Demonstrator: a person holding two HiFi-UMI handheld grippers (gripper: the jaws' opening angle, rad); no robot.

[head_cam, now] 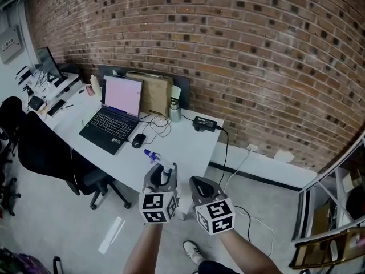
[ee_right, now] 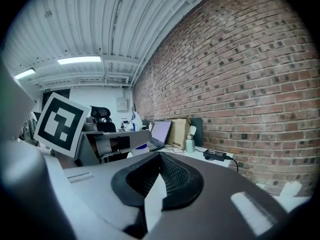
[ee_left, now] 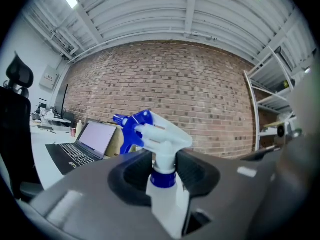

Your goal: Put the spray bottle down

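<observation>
Centrally, the left gripper (head_cam: 161,174) is clamping the spray bottle (ee_left: 160,134) by its white neck, with both pads pressing at the blue collar; the bottle is standing upright between the jaws, its blue nozzle pointing towards the laptop (head_cam: 114,110). In the head view the bottle is hanging in the air at the near edge of the white desk (head_cam: 188,147), touching no surface. Just beside it, the right gripper (head_cam: 201,186) is showing its jaws drawn together with nothing between them. On the desk a mouse (head_cam: 138,140) is lying just beside the laptop, while a steel bottle (head_cam: 174,110) and a power adapter (head_cam: 204,123) are sitting nearer the brick wall (head_cam: 228,50); an office chair (head_cam: 51,153) is standing at the desk's left side
</observation>
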